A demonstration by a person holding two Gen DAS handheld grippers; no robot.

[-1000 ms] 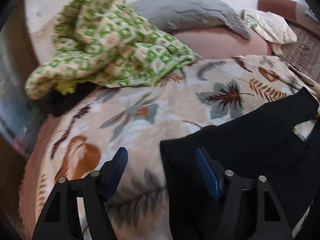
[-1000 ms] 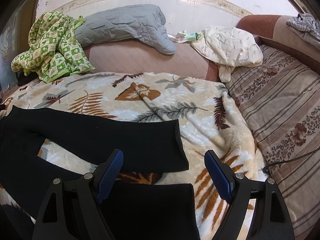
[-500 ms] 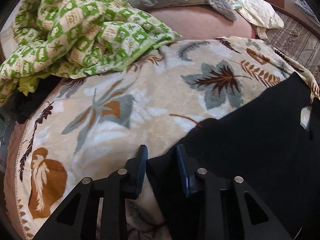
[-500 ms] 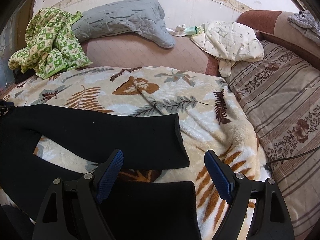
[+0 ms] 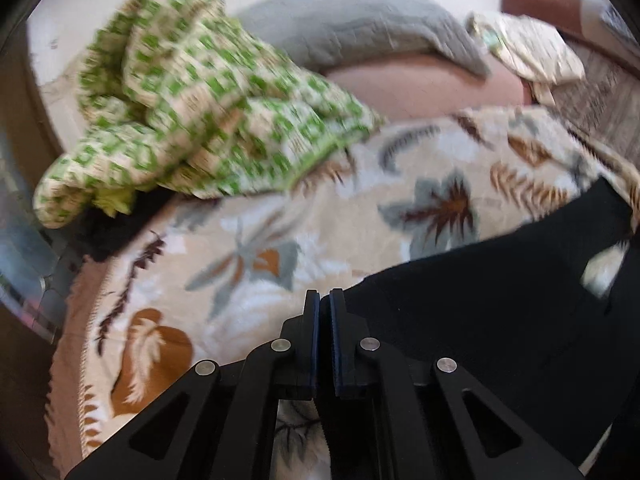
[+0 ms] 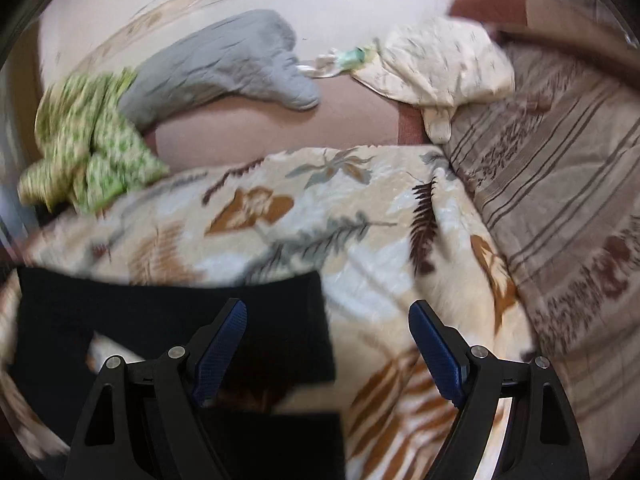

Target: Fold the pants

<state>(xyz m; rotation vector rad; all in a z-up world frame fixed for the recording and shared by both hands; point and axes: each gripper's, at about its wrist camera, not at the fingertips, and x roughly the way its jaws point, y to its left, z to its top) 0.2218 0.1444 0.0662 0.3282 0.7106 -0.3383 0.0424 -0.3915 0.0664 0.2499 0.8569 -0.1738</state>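
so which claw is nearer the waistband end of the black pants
Left. The left claw is shut on that end of the black pants; the right claw hangs open over the leg cuffs.

A bedroom in a home. Bed spread with a cream leaf-print blanket (image 6: 304,216), a brown striped floral cover (image 6: 560,208) to the right. Far side, against a white wall with a patterned border: grey quilted pillow (image 6: 224,68), crumpled green-and-cream checked cloth (image 5: 208,108) at left, cream garment (image 6: 436,60) at right.
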